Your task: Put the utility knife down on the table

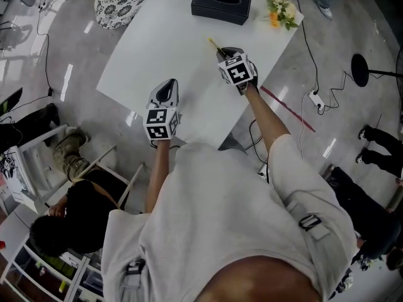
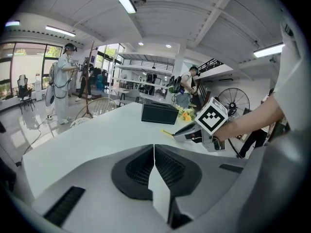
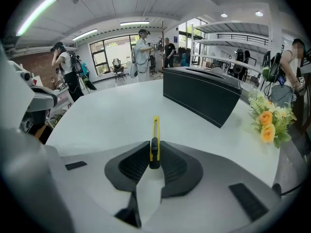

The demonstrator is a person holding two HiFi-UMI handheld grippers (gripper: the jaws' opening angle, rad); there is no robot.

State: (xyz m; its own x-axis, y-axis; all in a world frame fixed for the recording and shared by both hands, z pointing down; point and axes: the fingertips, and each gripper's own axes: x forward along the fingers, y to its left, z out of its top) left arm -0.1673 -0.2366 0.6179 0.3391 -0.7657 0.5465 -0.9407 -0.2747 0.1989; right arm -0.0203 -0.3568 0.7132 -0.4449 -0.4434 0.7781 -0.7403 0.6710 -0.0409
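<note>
Yellow and slim, the utility knife (image 3: 155,130) is clamped between the jaws of the right gripper (image 3: 154,160), held near its black slider so that most of its body sticks out forward, pointing toward the far side of the white table (image 1: 157,49); it appears to hang just above the top, not yet resting on it. To set it down well, I judge the gripper should sink with the knife tilted close to flat, so the long side meets the bare tabletop rather than the tip alone; only then should the jaws part, and the gripper should back off along the knife's line so no pad drags it. The left gripper (image 1: 165,94) hovers over the near left part of the table, jaws together on nothing. As for containers, the black tissue box (image 1: 221,2) stands at the far side with a dark slot on top and no tissue showing; the orange and white flowers (image 1: 281,9) sit at the far right corner, and whether a vase holds them I cannot tell
</note>
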